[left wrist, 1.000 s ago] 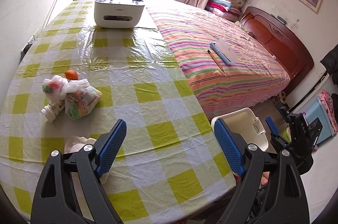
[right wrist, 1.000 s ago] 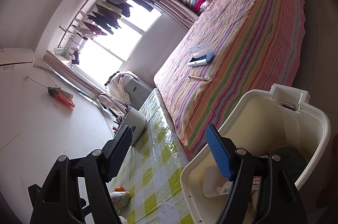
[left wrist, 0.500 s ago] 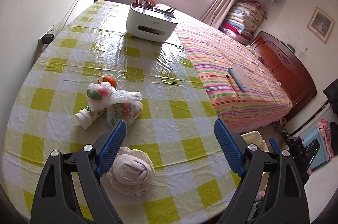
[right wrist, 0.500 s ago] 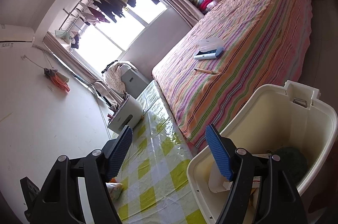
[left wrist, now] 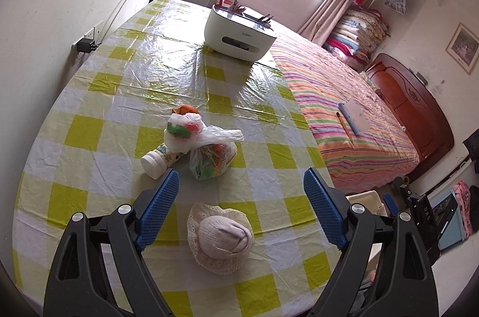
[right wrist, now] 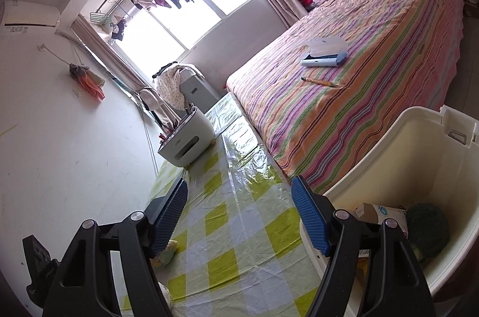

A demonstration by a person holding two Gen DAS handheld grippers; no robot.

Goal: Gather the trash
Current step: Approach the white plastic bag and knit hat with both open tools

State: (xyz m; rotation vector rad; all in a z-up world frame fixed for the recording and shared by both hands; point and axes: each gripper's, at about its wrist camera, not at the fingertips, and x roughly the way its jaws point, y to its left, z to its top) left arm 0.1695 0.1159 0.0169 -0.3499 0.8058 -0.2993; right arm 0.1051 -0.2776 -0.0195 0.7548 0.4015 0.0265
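Left tongs point(left wrist: 241, 209), spread and empty, moved forward over worktop point(left wrist: 119, 95); hat point(left wrist: 223, 237) now between fingers, bags point(left wrist: 209, 155) beyond. Right tongs point(right wrist: 239, 215) spread beside bin point(right wrist: 419, 167).

Yellow-white checked tablecloth point(left wrist: 167, 83), rainbow-striped bedspread point(left wrist: 344, 95)

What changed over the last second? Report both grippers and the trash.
The left gripper drew back and swung left over the table, bringing the white knit hat into view between its jaws. The right gripper tilted slightly beside the bin. Both stayed open and empty; the trash bags and bottle stayed put.
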